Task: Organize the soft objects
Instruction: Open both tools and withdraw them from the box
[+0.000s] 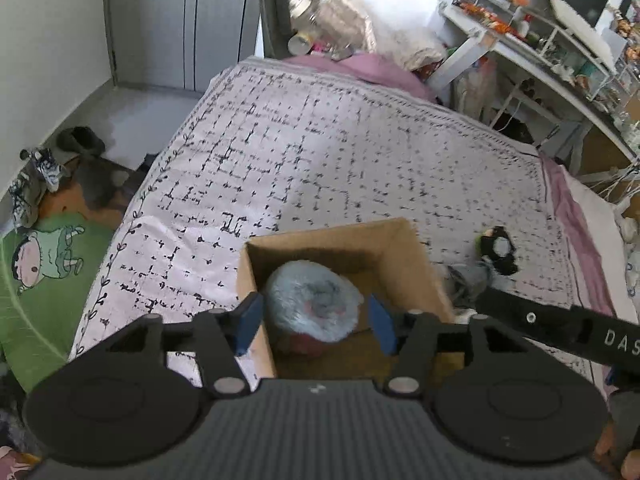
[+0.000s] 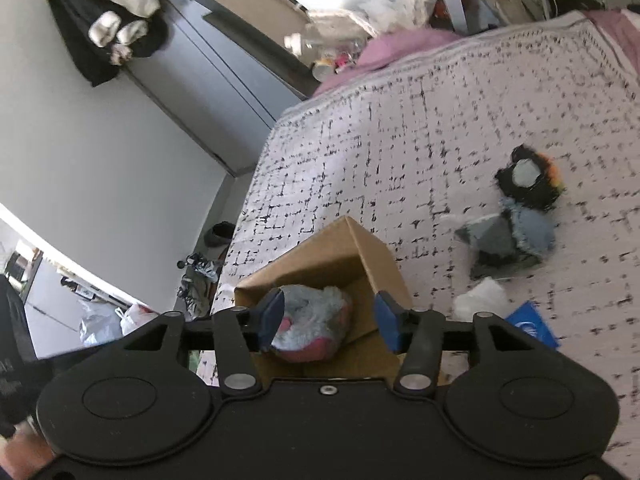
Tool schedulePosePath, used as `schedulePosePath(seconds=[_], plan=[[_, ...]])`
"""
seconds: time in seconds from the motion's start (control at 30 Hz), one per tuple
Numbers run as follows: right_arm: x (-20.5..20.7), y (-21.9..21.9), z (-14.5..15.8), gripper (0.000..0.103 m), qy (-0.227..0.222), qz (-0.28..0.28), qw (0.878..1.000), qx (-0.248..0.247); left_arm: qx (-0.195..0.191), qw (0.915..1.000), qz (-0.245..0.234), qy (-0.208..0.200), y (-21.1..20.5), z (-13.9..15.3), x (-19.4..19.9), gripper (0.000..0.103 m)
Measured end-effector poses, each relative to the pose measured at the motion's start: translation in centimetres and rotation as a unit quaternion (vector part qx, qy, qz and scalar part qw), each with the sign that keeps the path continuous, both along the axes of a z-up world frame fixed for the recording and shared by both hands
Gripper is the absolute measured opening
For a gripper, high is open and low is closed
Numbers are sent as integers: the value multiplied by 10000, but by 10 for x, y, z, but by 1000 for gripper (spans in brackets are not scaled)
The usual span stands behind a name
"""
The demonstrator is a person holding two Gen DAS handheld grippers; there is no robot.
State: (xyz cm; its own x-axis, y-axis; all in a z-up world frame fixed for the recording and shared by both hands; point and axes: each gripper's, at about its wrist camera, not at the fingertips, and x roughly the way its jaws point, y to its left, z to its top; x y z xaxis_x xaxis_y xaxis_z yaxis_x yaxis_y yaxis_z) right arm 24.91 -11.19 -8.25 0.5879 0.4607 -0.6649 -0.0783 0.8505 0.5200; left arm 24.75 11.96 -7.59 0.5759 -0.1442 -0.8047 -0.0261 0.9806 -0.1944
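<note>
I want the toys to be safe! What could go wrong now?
The fluffy blue toy sits high in the cardboard box, so it might tumble out if more gets piled in. The open left gripper hangs close above it and could snag the fur. The black toy is not yet boxed.

Beyond the left gripper (image 1: 314, 322), the cardboard box (image 1: 400, 256) walls hem a fluffy toy (image 1: 312, 300); open bedspread (image 1: 320, 140) lies farther ahead.

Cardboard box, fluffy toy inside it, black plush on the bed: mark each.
cardboard box (image 1: 420, 264), left wrist view, right wall.
fluffy blue-grey toy (image 1: 312, 300), left wrist view, middle of its fur.
black plush (image 2: 532, 188), right wrist view, dark body beside its pale face.
</note>
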Motion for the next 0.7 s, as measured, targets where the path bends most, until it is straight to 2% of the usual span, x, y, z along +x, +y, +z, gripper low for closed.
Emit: schedulePosePath(seconds=[0.2, 0.4, 0.63, 0.7], plan=[[-29, -40, 23, 81, -232, 55, 9997, -54, -117, 9997, 73, -219, -22, 36, -27, 77], [-48, -78, 32, 83, -309, 90, 9995, -22, 102, 9987, -296, -392, -60, 69, -52, 84], [-63, -117, 31, 83, -407, 32, 9992, -22, 165, 9955, -848, -400, -100, 76, -68, 90], [-66, -126, 29, 83, -422, 14, 9991, -38, 101, 9946, -964, -374, -110, 75, -71, 95]])
